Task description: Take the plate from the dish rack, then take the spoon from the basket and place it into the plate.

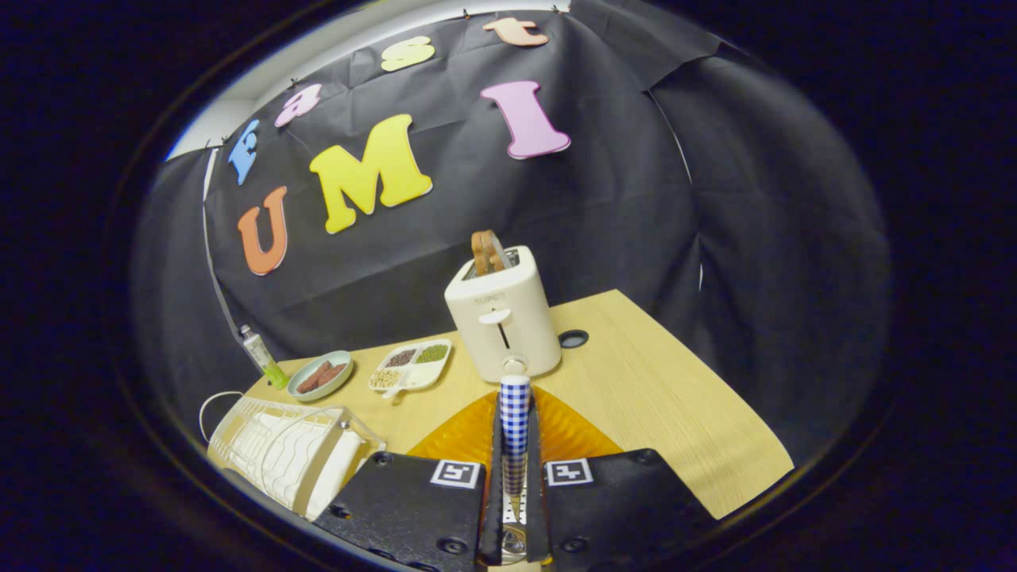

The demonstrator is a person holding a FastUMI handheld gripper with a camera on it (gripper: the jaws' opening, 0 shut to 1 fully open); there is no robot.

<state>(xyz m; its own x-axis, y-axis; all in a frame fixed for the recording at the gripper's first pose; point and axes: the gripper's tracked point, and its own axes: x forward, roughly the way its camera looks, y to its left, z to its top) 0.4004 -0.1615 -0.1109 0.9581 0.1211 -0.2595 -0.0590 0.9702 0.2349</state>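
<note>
My gripper (515,433) is shut on a spoon (515,401) with a blue-and-white checked handle. The handle sticks out forward past the fingertips, and its metal end shows low down between the fingers. An orange ribbed plate (576,441) lies flat on the wooden table (675,413), directly under and just ahead of the fingers, partly hidden by them. The white wire dish rack (278,449) stands to the left of the fingers with no plate in it.
A white toaster (500,318) with toast in its slot stands just beyond the plate. Left of it lie a divided dish of beans (411,365), a small green plate of sausages (320,375) and a tube (262,357). A round cable hole (573,338) sits right of the toaster.
</note>
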